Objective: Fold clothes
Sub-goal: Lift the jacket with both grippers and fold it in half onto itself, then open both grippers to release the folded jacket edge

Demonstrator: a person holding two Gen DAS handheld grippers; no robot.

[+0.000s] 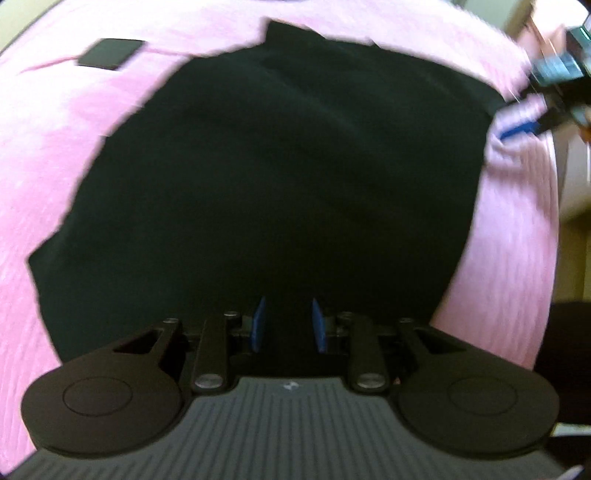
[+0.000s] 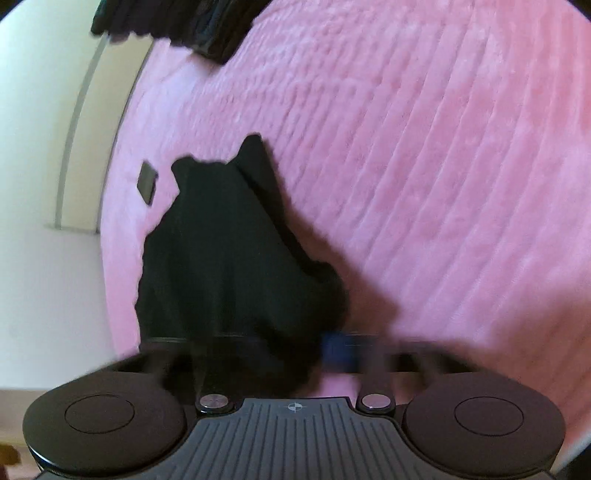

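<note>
Pink ribbed bedspread (image 2: 424, 166) covers the bed, nothing else underneath the work. No bins, baskets or boxes in either view, so nothing to report on contents.

Nearest, left wrist view: left claw (image 1: 288, 325) points steeply down over the black garment (image 1: 277, 166). Its blue pads (image 1: 259, 325) stand a narrow gap apart. Only dark cloth shows in and behind that gap; can't tell whether the pads pinch any of it.

Black garment lies spread on the bedspread, edges ragged and uneven, filling most of that view. Pink shows all round it.

Right wrist view: right claw (image 2: 314, 350) is motion-smeared. One blue finger (image 2: 340, 352) reads as a blur at the garment's near edge (image 2: 236, 258); the other side is lost against the black cloth. Jaws look drawn in close, but can't tell if they have hold of the fabric. From the left wrist view the same claw (image 1: 517, 131) sits at the garment's far right corner, blue tip touching or just beside the cloth edge.

Further out: small dark flat rectangular item (image 1: 109, 54) lies on the bedspread, apart from the garment.

Farthest: a pile of dark fabric (image 2: 177, 26) at the bed's far edge, then a pale wall (image 2: 44, 110).
</note>
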